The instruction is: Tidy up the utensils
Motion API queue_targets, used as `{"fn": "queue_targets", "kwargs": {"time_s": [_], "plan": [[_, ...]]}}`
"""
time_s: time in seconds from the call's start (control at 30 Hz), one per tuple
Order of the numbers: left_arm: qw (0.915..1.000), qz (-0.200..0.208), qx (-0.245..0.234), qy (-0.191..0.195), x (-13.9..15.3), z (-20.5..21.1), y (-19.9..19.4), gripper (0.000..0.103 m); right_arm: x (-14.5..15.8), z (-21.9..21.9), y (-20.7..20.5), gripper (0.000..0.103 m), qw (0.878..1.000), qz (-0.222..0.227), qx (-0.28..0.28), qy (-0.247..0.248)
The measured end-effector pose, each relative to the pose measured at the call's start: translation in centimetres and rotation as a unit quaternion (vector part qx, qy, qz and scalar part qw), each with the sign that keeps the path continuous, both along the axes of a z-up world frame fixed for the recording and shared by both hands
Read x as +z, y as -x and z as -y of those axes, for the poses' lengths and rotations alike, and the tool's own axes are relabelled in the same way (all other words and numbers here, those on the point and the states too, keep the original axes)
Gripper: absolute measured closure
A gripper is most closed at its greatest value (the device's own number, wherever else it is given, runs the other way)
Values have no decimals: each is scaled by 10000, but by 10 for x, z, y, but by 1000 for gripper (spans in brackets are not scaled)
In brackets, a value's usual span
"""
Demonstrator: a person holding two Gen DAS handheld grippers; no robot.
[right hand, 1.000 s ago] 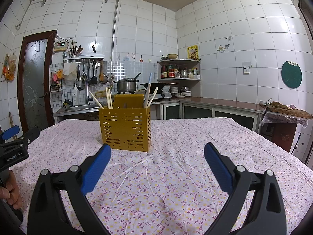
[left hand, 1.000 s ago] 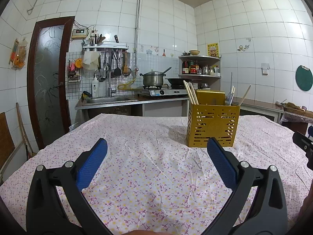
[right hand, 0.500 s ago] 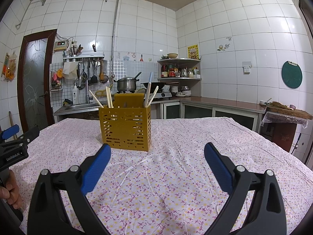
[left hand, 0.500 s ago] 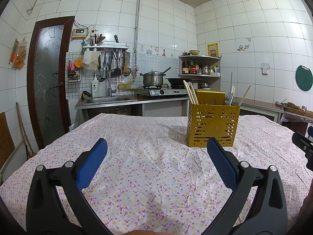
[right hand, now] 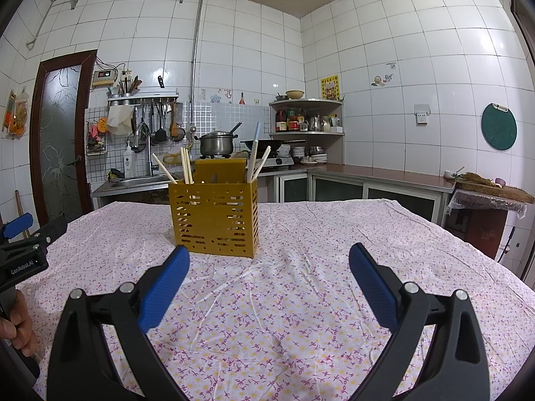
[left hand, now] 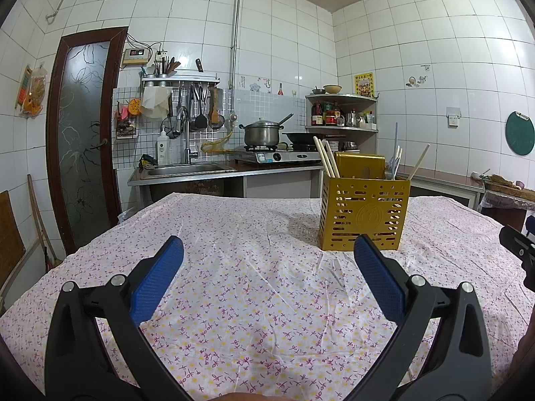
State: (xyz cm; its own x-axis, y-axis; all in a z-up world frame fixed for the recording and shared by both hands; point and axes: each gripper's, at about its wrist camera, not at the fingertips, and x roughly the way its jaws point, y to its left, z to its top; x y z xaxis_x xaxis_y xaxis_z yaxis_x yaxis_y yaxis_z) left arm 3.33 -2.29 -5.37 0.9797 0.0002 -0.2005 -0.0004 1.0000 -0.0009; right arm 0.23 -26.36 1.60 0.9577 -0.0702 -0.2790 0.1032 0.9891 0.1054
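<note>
A yellow perforated utensil holder stands upright on the floral tablecloth, ahead and right of my left gripper; it also shows in the right wrist view, ahead and left. Wooden chopsticks lean in its left compartment. More sticks and a pale blue utensil stand in its right compartment. My left gripper is open and empty, low over the cloth. My right gripper is open and empty, a short way before the holder.
Behind the table run a sink, a stove with a pot and a wok, and a corner shelf. A door is at the left. A chopping block stands at the right.
</note>
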Motion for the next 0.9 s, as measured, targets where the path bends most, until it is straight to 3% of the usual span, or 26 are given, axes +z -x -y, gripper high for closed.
{"fn": "queue_targets", "kwargs": {"time_s": [0.9], "plan": [[10000,-26,-8,-1,0,1,0,5,-2,-1,-1,9,10000,-27,-9,-13]]}}
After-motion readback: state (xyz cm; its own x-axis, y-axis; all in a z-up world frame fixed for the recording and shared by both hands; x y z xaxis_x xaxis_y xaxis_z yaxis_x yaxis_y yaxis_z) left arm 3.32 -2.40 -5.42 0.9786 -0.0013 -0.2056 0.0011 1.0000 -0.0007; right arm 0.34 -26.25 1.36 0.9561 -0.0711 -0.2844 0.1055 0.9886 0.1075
